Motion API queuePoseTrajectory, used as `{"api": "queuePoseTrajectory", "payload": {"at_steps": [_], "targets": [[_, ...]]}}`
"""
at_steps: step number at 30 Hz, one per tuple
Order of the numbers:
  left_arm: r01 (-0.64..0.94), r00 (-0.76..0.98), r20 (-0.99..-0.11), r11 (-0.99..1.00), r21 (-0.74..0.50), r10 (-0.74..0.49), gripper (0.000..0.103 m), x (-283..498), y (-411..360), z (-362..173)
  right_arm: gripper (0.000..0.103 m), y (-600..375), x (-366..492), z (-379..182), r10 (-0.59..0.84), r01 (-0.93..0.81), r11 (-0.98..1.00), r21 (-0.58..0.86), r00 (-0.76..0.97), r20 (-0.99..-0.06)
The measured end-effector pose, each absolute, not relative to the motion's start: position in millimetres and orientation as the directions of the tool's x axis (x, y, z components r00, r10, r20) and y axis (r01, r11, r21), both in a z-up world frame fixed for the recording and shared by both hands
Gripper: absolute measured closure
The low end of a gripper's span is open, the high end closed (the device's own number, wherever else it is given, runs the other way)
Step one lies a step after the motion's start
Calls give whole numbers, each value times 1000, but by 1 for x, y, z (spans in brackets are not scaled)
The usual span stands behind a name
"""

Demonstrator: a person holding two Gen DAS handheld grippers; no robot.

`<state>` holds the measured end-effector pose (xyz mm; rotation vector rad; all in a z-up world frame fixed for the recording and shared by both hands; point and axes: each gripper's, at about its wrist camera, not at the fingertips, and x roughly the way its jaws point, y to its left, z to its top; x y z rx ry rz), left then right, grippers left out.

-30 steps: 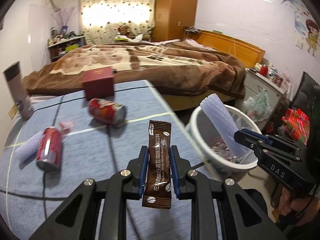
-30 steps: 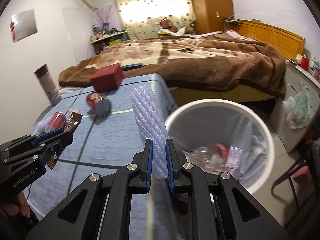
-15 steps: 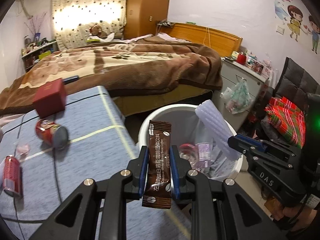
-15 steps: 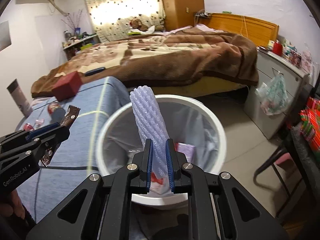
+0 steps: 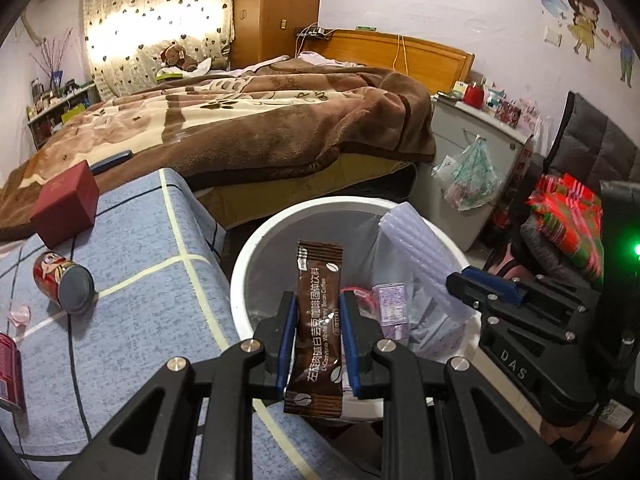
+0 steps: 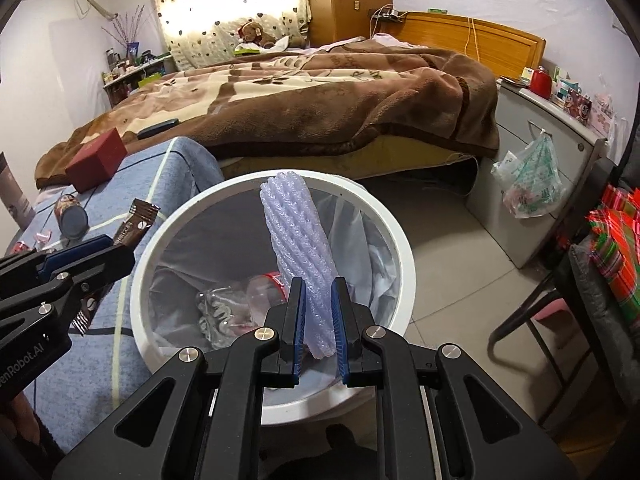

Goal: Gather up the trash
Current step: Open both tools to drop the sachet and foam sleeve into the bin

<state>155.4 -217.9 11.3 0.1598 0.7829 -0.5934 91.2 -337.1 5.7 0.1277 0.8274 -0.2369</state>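
White waste bin (image 6: 400, 240), lined and part-filled, stands beside the blue-covered table (image 5: 132, 240). Both held items sit over its opening, long axes running up and away from the grippers. Right gripper (image 6: 319, 316), more central over the bin, is clamped on a lilac foam net sleeve (image 6: 296, 240). Left gripper (image 5: 318, 334), nearer the table-side rim, grasps a brown coffee sachet (image 5: 318, 320).

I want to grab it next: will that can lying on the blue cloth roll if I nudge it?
Probably. The can lies on its side, so a push across it should roll it. The cloth may slow it. It looks undented, likely stiff.
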Motion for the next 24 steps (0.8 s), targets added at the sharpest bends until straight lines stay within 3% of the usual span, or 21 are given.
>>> {"api": "queuePoseTrajectory", "payload": {"at_steps": [2,3,5,10,13,16,17,18,24], "targets": [[549,544,-712,830,-97,-443,72,158,-217,10,89,-340,91,4,-162,263,964,22,653,-740],[543,542,-716,834,-102,-440,57,160,-216,9,89,-341,91,4,-163,268,963,23,649,-743],[541,544,-712,834,-107,-444,43,160,-214,8,88,-342,91,4,-149,261,965,34,649,-746],[538,555,-705,837,-100,-441,42,157,-211,12,85,-341,91,4,-164,269,963,22,648,-744],[536,557,-702,838,-105,-444,36,157,-207,14,83,-342,89,6,-158,268,963,33,658,-736],[532,564,-696,840,-106,-445,35,155,-203,17,65,-340,87,8,-166,269,963,27,665,-728],[529,566,-694,842,-108,-445,35,154,-201,18,52,-340,87,8,-166,269,963,28,667,-727],[529,566,-692,841,-112,-448,35,153,-199,19,46,-340,86,9,-164,269,963,31,669,-725],[510,586,-679,852,-115,-443,33,147,-183,24,46,-334,85,12,-163,268,963,36,680,-715]]}}
